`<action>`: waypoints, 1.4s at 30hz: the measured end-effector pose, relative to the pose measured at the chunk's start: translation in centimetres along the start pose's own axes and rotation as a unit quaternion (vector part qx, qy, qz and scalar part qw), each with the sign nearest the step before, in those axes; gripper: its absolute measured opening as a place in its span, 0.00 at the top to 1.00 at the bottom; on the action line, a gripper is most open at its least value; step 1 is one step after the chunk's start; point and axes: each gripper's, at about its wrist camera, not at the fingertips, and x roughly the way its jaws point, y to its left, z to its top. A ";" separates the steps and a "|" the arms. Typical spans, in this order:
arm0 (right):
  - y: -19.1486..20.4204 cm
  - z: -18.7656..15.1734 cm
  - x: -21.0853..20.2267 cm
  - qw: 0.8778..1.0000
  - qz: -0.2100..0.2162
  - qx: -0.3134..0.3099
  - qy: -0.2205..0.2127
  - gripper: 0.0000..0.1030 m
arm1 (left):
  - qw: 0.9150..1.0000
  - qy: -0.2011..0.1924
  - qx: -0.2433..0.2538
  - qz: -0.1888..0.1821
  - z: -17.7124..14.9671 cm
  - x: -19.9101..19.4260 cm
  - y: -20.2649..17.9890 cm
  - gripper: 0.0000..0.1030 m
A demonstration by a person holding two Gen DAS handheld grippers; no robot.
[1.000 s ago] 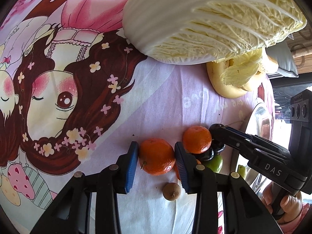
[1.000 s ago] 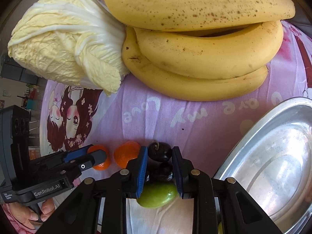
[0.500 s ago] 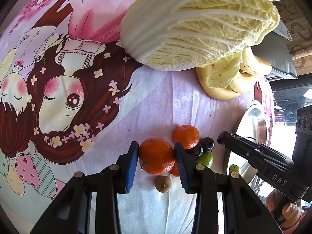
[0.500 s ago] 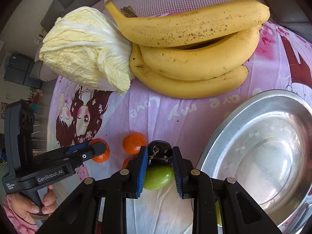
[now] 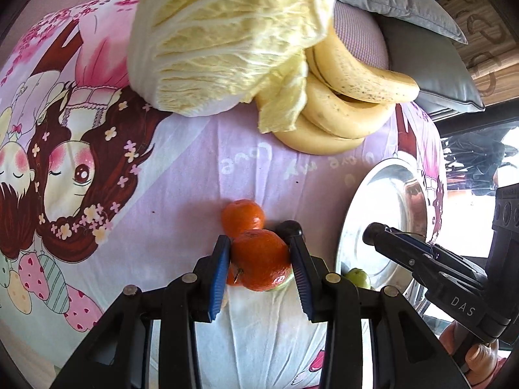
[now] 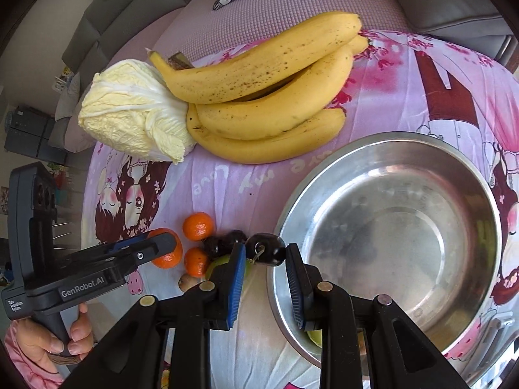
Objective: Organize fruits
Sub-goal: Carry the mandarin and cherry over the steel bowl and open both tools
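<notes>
My left gripper (image 5: 261, 261) is shut on an orange mandarin (image 5: 259, 259) and holds it above the cloth. A second mandarin (image 5: 242, 217) and a dark plum (image 5: 289, 227) lie just beyond it. My right gripper (image 6: 264, 259) is shut on a dark plum (image 6: 266, 249), held at the left rim of the steel bowl (image 6: 389, 295). Below it, in the right wrist view, lie two mandarins (image 6: 198, 226), dark plums (image 6: 223, 243), a green fruit (image 6: 218, 264) and a small brown fruit (image 6: 188, 281). The left gripper with its mandarin (image 6: 167, 254) also shows there.
A bunch of bananas (image 6: 269, 103) and a napa cabbage (image 6: 129, 113) lie at the far side of the pink cartoon cloth (image 5: 181, 175). Another green fruit (image 5: 356, 277) sits beside the bowl (image 5: 353, 227). Grey cushions (image 5: 421, 55) lie beyond.
Both grippers have risen with their fruit. My left gripper carried its mandarin right toward the pile; my right gripper carried the plum right to the bowl's rim.
</notes>
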 end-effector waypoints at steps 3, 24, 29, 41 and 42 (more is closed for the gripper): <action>-2.0 -0.3 -0.9 1.000 -0.007 0.017 -0.004 0.73 | 1.000 0.002 0.017 -0.003 0.0 0.7 -2.3 0.62; -12.7 -3.6 -2.7 0.994 -0.058 0.094 0.006 0.73 | 0.995 0.009 0.099 -0.022 -1.0 6.3 -13.2 0.62; -13.8 -4.2 -2.4 0.993 -0.062 0.103 0.016 0.73 | 0.995 0.027 0.095 -0.015 -1.4 7.8 -13.5 0.62; -13.1 -3.6 -2.0 0.992 -0.068 0.103 0.021 0.62 | 0.995 0.030 0.098 -0.015 -1.7 6.6 -13.7 0.48; -13.0 -3.5 -2.1 0.992 -0.069 0.102 0.020 0.47 | 0.995 0.029 0.094 -0.012 -1.7 6.3 -13.4 0.45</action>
